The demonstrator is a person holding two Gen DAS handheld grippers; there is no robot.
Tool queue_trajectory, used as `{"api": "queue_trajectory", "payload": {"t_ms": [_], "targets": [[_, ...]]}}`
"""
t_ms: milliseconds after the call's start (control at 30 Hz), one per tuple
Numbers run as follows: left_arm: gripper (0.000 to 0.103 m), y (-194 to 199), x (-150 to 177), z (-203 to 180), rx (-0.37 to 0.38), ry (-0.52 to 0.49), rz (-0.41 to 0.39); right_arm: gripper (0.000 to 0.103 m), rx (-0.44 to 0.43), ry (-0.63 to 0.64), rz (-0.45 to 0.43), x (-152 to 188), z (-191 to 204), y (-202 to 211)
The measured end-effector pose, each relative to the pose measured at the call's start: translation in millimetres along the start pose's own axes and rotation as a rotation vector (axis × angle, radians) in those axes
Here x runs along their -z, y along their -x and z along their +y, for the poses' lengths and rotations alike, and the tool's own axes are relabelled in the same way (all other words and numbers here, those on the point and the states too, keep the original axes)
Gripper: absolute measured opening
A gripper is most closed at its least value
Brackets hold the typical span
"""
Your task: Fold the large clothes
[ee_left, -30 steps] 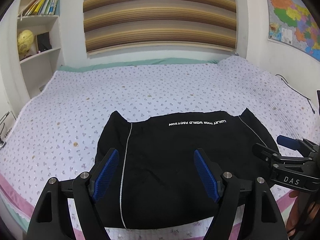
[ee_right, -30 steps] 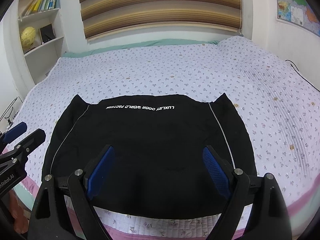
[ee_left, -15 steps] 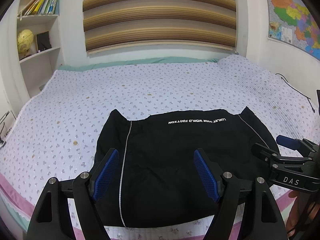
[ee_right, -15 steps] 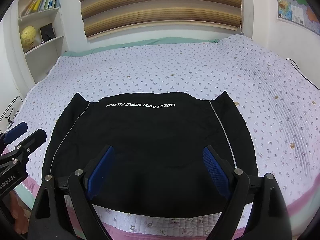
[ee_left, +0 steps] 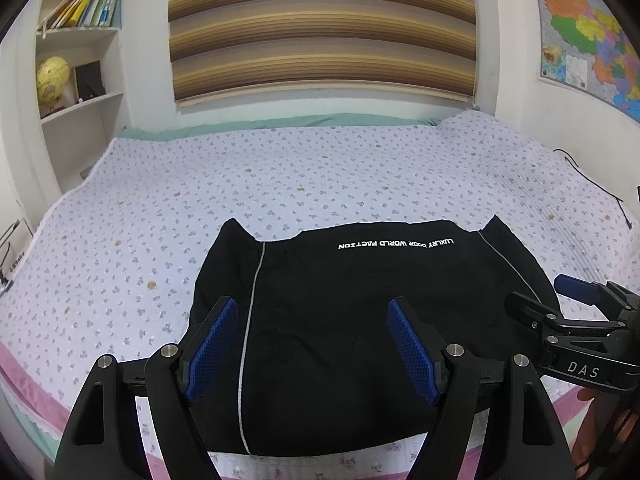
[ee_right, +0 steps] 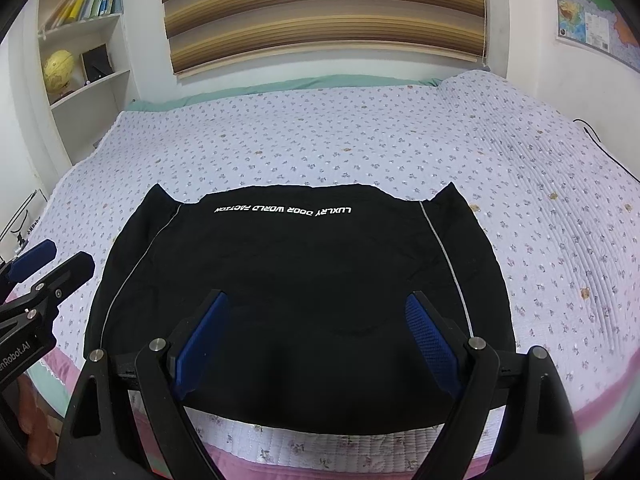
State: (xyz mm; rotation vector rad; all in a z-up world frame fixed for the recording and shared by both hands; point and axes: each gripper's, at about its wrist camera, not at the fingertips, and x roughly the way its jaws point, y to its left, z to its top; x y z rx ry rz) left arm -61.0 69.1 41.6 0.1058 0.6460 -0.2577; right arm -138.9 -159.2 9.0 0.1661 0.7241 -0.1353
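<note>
Both my grippers, left (ee_left: 312,344) and right (ee_right: 316,340), gape wide, holding nothing. The garment (ee_right: 304,280) lies flat on the bed (ee_right: 320,152); shelves (ee_left: 76,64) and a map (ee_left: 584,32) flank it.

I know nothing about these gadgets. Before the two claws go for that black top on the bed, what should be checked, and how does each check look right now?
1. Left gripper open, nothing between the blue pads: ok.
2. Right gripper open and free: ok.
3. Black garment lying spread flat on the bed: ok, with light wrinkles.
4. Near hem inside the bed's edge: ok.
5. Nothing resting on the garment: ok.
6. Sleeves tucked neatly underneath: cannot tell, they are hidden.
</note>
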Motion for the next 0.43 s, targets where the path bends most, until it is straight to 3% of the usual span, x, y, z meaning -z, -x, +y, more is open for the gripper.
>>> {"api": "queue_trajectory", "payload": {"t_ms": [433], "targets": [[0.078, 0.3, 0.5, -1.6, 0.022, -0.011, -0.024, 0.091, -0.011, 0.013, 0.009, 0.1, -2.8, -3.7]]}}
